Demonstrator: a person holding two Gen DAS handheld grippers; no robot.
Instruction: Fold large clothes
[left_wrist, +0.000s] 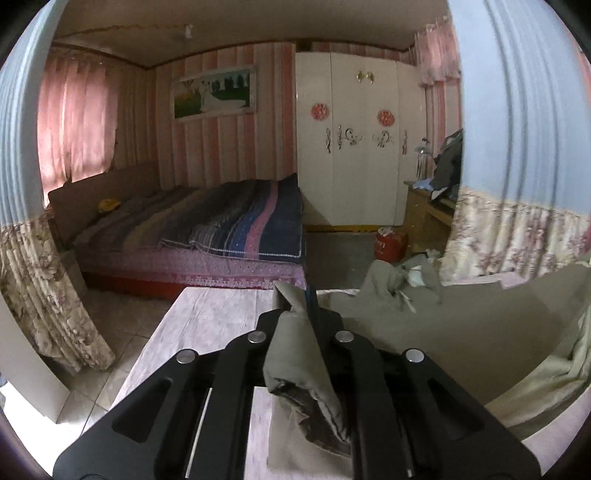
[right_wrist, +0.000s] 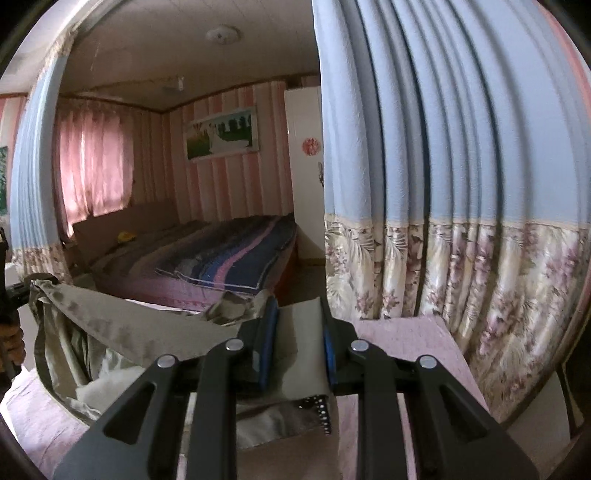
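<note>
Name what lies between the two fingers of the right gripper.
A flat fold of the olive garment fills the gap in the right gripper, clamped between its blue pads; the right wrist view shows it.

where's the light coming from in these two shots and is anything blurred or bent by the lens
Left wrist view: daylight glows through the pink window curtain, the room is dim, and the white wardrobe bows with fisheye distortion. Right wrist view: the same backlit glow, the blue pleated curtain with floral hem curves strongly and looks slightly smeared, and the olive-grey garment lies in shade.
</note>
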